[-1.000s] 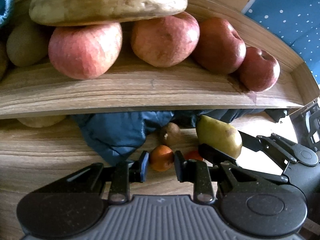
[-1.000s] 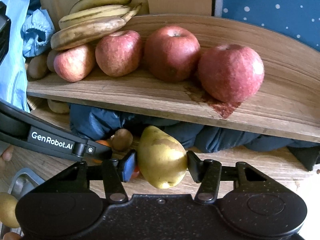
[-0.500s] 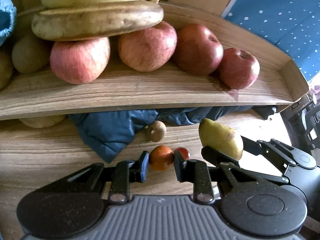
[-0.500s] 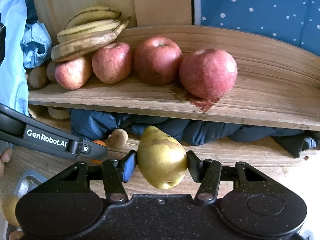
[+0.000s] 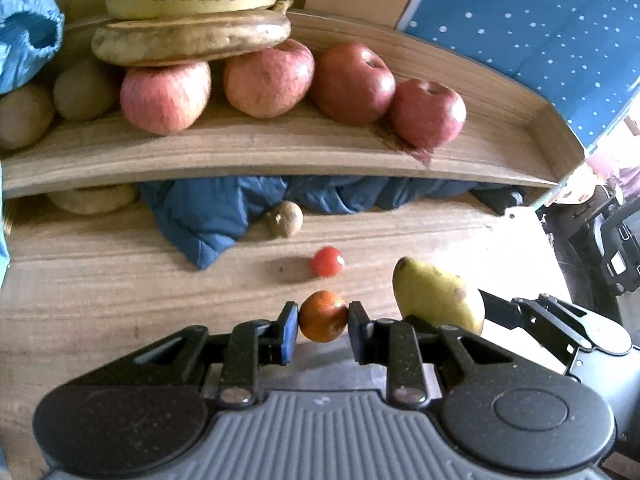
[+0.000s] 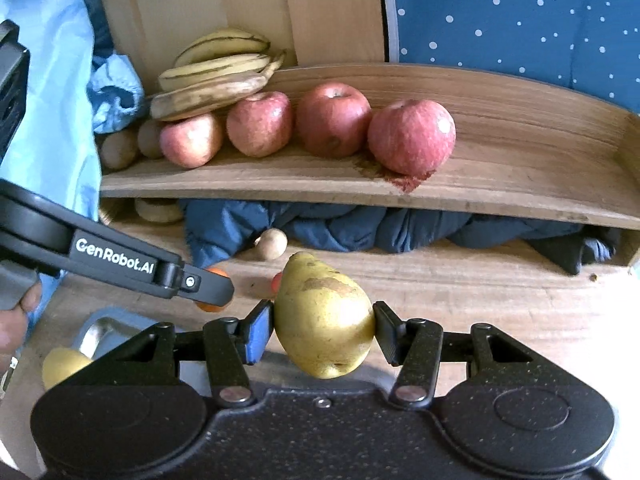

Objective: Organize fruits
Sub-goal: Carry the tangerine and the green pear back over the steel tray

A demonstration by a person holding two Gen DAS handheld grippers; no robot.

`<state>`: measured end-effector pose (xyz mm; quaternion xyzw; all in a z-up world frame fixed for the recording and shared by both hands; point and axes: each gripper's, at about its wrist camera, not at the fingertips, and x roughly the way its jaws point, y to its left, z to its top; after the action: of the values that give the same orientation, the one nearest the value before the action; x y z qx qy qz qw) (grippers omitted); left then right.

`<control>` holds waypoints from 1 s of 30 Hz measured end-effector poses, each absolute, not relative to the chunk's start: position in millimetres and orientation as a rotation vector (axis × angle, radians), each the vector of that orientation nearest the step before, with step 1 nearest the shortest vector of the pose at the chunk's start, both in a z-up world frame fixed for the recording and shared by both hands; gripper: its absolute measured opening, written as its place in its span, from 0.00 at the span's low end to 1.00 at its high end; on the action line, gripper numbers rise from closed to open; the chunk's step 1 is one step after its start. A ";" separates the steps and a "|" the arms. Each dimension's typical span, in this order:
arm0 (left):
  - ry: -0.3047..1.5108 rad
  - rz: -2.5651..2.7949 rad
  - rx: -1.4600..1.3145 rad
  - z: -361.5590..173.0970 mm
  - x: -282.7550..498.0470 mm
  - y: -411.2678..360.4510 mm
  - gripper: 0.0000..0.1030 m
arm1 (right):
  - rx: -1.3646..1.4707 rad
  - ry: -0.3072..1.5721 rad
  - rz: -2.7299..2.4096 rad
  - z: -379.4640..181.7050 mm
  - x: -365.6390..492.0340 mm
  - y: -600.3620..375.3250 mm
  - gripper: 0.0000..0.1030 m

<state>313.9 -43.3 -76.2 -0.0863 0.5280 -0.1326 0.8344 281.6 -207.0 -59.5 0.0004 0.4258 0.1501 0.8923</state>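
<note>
**Both grippers lifted back, fruit held in each**

Both grippers have pulled back from the shelf since a second ago: shelf and apples sit smaller and higher in both views, more tabletop shows below.

Left gripper (image 5: 323,316), lower centre of the left view, is clamped on a small orange (image 5: 322,315), pads touching both sides, clear of the table (image 5: 100,300). Right gripper (image 6: 323,326), lower centre of the right view, is clamped on a pear (image 6: 323,320), stem end pointing up-left; pear also shows at right of the left view (image 5: 438,298).

Shelf (image 5: 280,156) spans the upper half. Four apples (image 5: 352,82) in a row on it, touching or just beside each other. Bananas (image 5: 192,36) stacked on the left apples, upper left. Brown kiwis (image 5: 84,90) at far left of the shelf. Dark red stain under the rightmost apple.

Below the shelf: blue cloth (image 5: 208,216) bunched on the table. Kiwi (image 5: 285,218) just at the cloth edge, centre. Small red fruit (image 5: 327,262) loose on the table, between that kiwi and the orange, apart from both.

Right view, lower left: metal tray (image 6: 100,330) with a yellow fruit (image 6: 62,366) at its near edge, partly hidden. A hand (image 6: 14,320) holds the left gripper at the left edge.
</note>
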 end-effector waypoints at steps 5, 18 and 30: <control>1.118 -0.289 -0.182 -73.6 292.4 -46.7 0.28 | 0.002 0.896 0.317 -56.1 255.6 -210.7 0.54; 1.135 -0.319 -0.166 -78.3 241.3 -59.7 0.28 | 0.004 0.930 0.325 -55.1 189.3 -217.5 0.54; 1.156 -0.336 -0.156 -83.3 209.8 -75.6 0.28 | 0.000 0.958 0.326 -59.6 153.3 -227.2 0.54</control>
<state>209.8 -75.6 -83.3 -0.0733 0.5432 -0.1581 0.8214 153.3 -227.1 -59.6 0.0002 0.4590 0.1561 0.8746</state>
